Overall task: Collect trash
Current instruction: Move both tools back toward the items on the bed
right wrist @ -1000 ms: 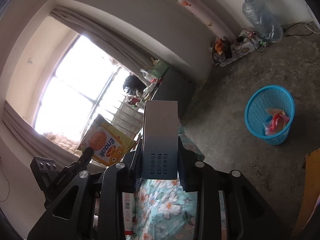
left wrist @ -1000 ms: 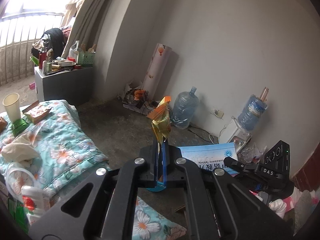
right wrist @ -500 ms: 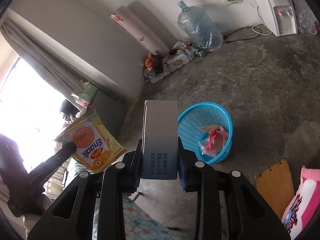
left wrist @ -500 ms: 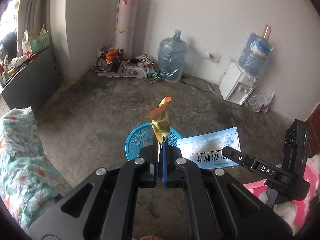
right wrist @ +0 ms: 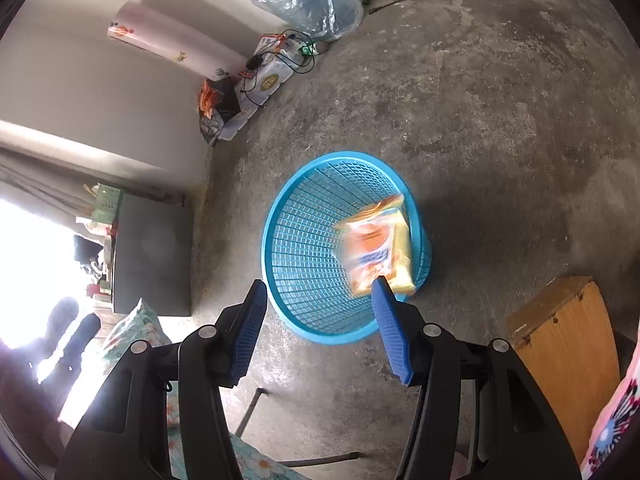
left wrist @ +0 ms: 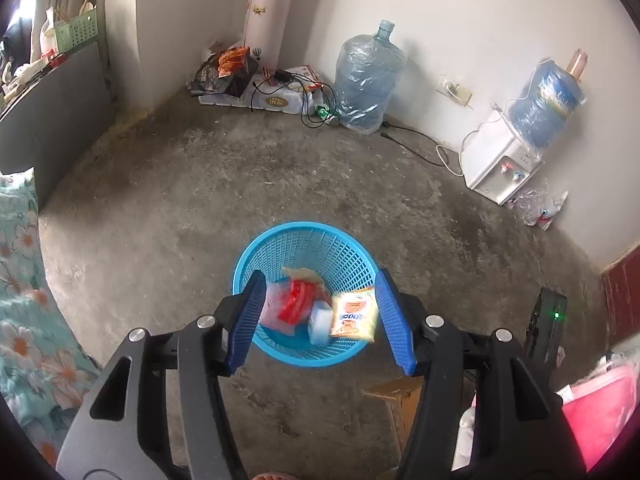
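A blue mesh waste basket (left wrist: 301, 240) stands on the concrete floor; it also shows in the right wrist view (right wrist: 304, 216). My left gripper (left wrist: 320, 316) is open and empty right above it. Inside lie a yellow snack packet (left wrist: 356, 314), a white and blue box (left wrist: 320, 322) and red and clear wrappers (left wrist: 294, 300). My right gripper (right wrist: 318, 326) is open and empty above the basket's near rim. The snack packet (right wrist: 376, 252) looks blurred inside the basket in the right wrist view.
Two water jugs (left wrist: 368, 84) and a white dispenser (left wrist: 496, 164) stand by the far wall. A floral bedspread (left wrist: 24, 280) is at the left. A wooden board (right wrist: 564, 352) lies right of the basket. A dark cabinet (right wrist: 152, 256) is by the window.
Both grippers have opened over the basket. The snack packet left the left gripper and the white and blue box left the right gripper; both now lie in the basket.
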### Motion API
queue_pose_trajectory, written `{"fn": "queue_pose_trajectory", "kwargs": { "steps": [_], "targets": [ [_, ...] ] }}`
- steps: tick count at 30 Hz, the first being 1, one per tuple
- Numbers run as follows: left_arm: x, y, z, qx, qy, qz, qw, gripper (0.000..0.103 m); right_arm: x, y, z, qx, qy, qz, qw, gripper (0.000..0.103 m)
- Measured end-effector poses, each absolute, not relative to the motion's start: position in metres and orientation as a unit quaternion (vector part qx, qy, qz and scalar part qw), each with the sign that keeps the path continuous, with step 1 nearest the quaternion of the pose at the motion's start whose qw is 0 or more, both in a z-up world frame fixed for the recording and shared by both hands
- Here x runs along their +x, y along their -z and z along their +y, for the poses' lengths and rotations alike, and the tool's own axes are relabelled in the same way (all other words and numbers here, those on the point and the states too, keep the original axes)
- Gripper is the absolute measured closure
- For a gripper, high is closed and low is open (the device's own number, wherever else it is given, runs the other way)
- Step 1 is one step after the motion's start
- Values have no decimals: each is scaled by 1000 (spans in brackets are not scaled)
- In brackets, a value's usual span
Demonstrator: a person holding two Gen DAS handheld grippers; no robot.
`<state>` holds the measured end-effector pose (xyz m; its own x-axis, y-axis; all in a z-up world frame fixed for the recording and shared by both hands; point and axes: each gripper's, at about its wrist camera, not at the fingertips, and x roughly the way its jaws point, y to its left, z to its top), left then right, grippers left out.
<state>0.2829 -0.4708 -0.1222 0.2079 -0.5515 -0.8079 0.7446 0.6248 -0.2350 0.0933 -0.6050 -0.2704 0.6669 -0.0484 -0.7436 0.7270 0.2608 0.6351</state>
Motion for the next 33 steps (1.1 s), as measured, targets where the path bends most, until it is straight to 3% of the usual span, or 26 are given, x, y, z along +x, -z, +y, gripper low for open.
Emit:
{"fn": "queue_pose_trajectory", "kwargs": {
  "steps": [9,18,26,33],
  "targets": [
    [244,44,-410,75,474,415,773,43,58,212,-548,500,260,268,782,49],
    [187,-42,-310,42,473,345,810,32,66,108,-468,332,221,261,879,25],
    [161,-87,-169,-6,400,300,866,29,61,45,-397,231,189,210,931,7],
    [135,-108,-5,-49,254,260,930,26,71,17,-353,233,83,202,948,6]
  ]
}}
